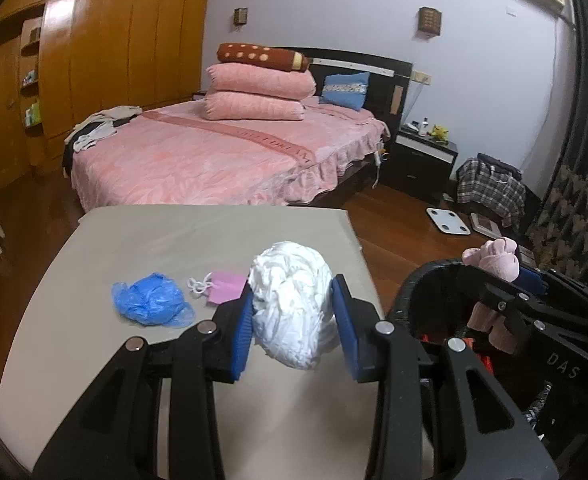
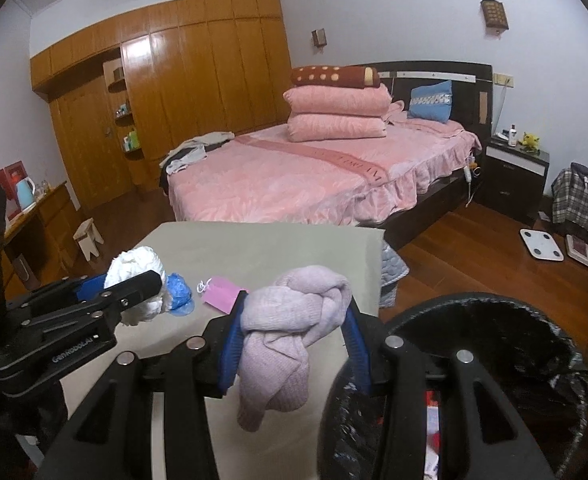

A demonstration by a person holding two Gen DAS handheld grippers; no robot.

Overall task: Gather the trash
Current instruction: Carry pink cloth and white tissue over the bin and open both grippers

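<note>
My left gripper is shut on a crumpled white wad and holds it above the beige table; it also shows in the right wrist view. My right gripper is shut on a knotted pink cloth, held at the table's right edge beside the black-lined bin. The cloth and the bin also show in the left wrist view. A crumpled blue plastic cover and a pink face mask lie on the table.
A pink bed stands beyond the table. A wooden wardrobe lines the left wall. A white scale and plaid clothes lie on the wooden floor at right. A small stool stands left of the table.
</note>
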